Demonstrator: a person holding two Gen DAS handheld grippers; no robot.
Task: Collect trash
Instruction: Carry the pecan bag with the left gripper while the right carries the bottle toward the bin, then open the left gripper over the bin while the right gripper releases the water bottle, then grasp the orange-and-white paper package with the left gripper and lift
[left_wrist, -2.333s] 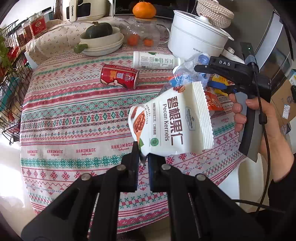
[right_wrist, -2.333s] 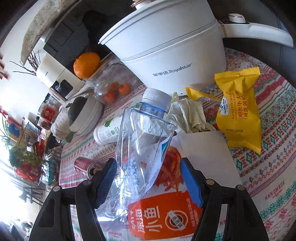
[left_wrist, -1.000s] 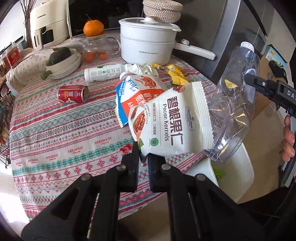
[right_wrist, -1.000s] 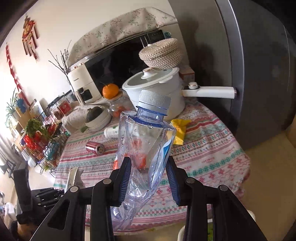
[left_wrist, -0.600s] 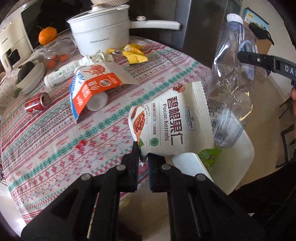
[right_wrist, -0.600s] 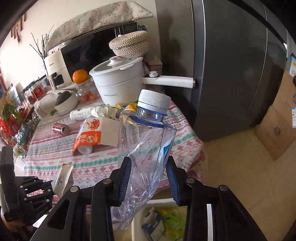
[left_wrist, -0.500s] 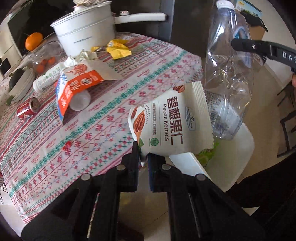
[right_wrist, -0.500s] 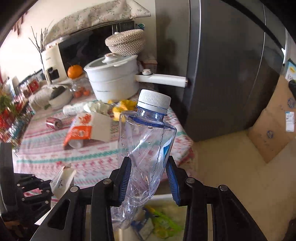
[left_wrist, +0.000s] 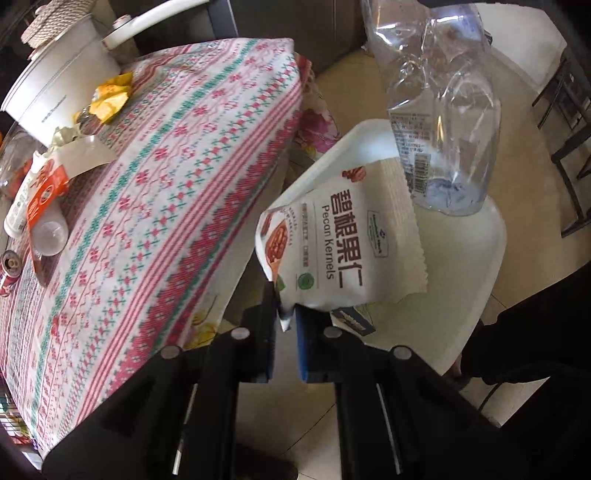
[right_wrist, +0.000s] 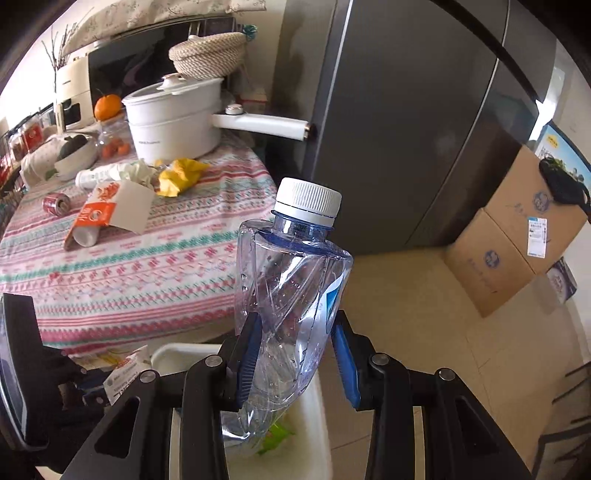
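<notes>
Step in hand: drop-off at the bin. Left gripper (left_wrist: 286, 325) has its jaws nearly together, pinching the bottom corner of the pecan packet (left_wrist: 343, 240). The packet hangs over the near-table side of the white bin (left_wrist: 480, 288), which stands on the floor just beside the table's edge.

Right gripper (right_wrist: 295, 354) is clamped on the crushed clear bottle (right_wrist: 291, 295), cap up, pads pressing its twisted middle. The bottle's base hangs over the bin's far side; some green scraps show inside.

Still on the tablecloth (left_wrist: 177, 177): orange carton (right_wrist: 107, 212), yellow wrapper (right_wrist: 181, 175), red can (right_wrist: 55, 203) and white bottle (right_wrist: 99, 173), all near the pot (right_wrist: 173, 118).

Next move, as I judge it: part both jaws over the bin's mouth, keeping the light packet clear of the rim, then go back for the carton.
</notes>
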